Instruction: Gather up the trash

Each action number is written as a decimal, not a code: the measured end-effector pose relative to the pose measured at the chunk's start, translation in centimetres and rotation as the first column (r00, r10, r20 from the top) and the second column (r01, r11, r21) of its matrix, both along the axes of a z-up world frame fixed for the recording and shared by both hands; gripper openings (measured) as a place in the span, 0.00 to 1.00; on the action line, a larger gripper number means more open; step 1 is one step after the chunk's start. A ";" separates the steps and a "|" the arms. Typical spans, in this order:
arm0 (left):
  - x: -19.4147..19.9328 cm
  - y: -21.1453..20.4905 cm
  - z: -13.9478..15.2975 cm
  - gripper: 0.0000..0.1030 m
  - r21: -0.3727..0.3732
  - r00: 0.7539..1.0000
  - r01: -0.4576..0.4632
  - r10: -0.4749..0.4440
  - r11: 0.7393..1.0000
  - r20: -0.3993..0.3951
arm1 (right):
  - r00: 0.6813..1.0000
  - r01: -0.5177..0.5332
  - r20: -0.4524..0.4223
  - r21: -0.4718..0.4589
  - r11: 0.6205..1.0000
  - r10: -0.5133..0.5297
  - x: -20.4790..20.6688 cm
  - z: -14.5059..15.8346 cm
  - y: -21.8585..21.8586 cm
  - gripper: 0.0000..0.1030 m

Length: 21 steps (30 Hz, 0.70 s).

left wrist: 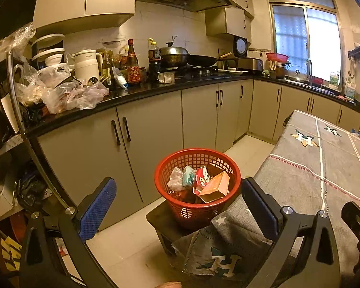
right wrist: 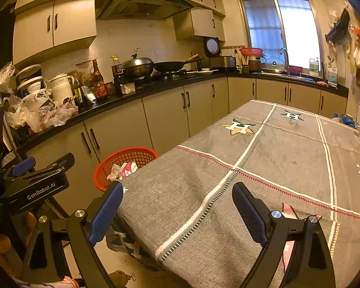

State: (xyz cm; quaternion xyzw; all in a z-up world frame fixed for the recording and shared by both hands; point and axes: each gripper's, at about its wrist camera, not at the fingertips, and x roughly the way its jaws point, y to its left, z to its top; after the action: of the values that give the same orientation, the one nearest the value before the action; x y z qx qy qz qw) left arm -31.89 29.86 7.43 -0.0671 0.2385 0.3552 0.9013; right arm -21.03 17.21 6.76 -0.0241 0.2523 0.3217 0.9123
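Left gripper [left wrist: 177,213] is wide open with nothing in it, hanging above and just short of the red basket [left wrist: 196,154]. Right gripper [right wrist: 177,212] is spread wide too, empty, hovering over the near end of the bench [right wrist: 288,158] with its grey star-print cloth.

From the look of it most of the trash is already in, so the step now is hunting for leftovers. There's a pinkish flat scrap [right wrist: 289,212] lying on the cloth just beside the right gripper's right finger, partly hidden behind it, so I can't tell exactly what it is. If that's the next target, I'd come down with the fingers straddling one edge and pinch only the scrap, since the cloth is loose and would bunch up and drag along. Flat stuff like that is annoying to get under, so go for a lifted corner if there is one.

The basket sits on a dark low stool [left wrist: 160,218] right against the bench's corner, with the cloth's hanging corner draped in front of it. Inside: a tan cardboard carton [left wrist: 216,187] tipped on its side, a red-and-white wrapper [left wrist: 201,177], a teal packet [left wrist: 188,178] and a crumpled clear bag [left wrist: 176,178]. Plenty of room left.
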 end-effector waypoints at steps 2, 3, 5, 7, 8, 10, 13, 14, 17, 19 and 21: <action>0.0 0.2 -0.1 1.00 -0.007 1.000 0.000 0.000 1.000 -0.003 | 1.000 0.002 0.004 0.001 1.000 -0.002 -0.1 0.0 0.1 0.92; 0.0 0.3 -0.2 1.00 -0.011 1.000 0.001 -0.001 1.000 -0.003 | 1.000 0.004 0.006 0.001 1.000 -0.004 -0.1 0.1 0.1 0.92; 0.1 0.4 -0.3 1.00 -0.019 1.000 0.004 -0.004 1.000 -0.003 | 1.000 0.006 0.007 0.003 1.000 -0.006 -0.1 0.1 0.1 0.92; 0.0 0.5 -0.4 1.00 -0.023 1.000 0.005 -0.005 1.000 -0.002 | 1.000 0.007 0.008 0.001 1.000 -0.007 -0.1 0.1 0.1 0.92; 0.0 0.5 -0.4 1.00 -0.023 1.000 0.006 -0.006 1.000 -0.002 | 1.000 0.008 0.009 0.000 1.000 -0.008 -0.1 0.1 0.1 0.92; 0.1 0.5 -0.5 1.00 -0.024 1.000 0.009 -0.009 1.000 -0.003 | 1.000 0.011 0.017 -0.007 1.000 -0.011 -0.2 0.1 0.2 0.93; 0.2 0.6 -0.7 1.00 -0.026 1.000 0.014 -0.014 1.000 -0.006 | 0.999 0.016 0.032 -0.020 1.000 -0.015 -0.3 0.1 0.5 0.93; 0.2 0.6 -0.8 1.00 -0.027 1.000 0.015 -0.015 1.000 -0.006 | 0.999 0.017 0.035 -0.022 1.000 -0.016 -0.3 0.1 0.6 0.93; 0.2 0.6 -0.9 1.00 -0.029 1.000 0.016 -0.017 0.999 -0.007 | 0.999 0.021 0.047 -0.028 0.999 -0.020 -0.5 0.2 0.7 0.93; 0.2 0.7 -1.0 1.00 -0.030 1.000 0.016 -0.016 0.999 -0.009 | 0.998 0.029 0.059 -0.034 0.999 -0.027 -0.6 0.2 0.7 0.93; 0.1 0.7 -1.1 1.00 -0.031 1.000 0.016 -0.017 0.999 -0.010 | 0.997 0.034 0.070 -0.039 0.999 -0.031 -0.7 0.2 0.7 0.93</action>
State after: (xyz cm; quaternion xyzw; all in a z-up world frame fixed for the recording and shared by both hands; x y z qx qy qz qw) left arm -31.75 30.56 6.36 -0.0771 0.2494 0.3445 0.9018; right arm -21.72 17.91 6.98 -0.0496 0.2274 0.3006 0.9249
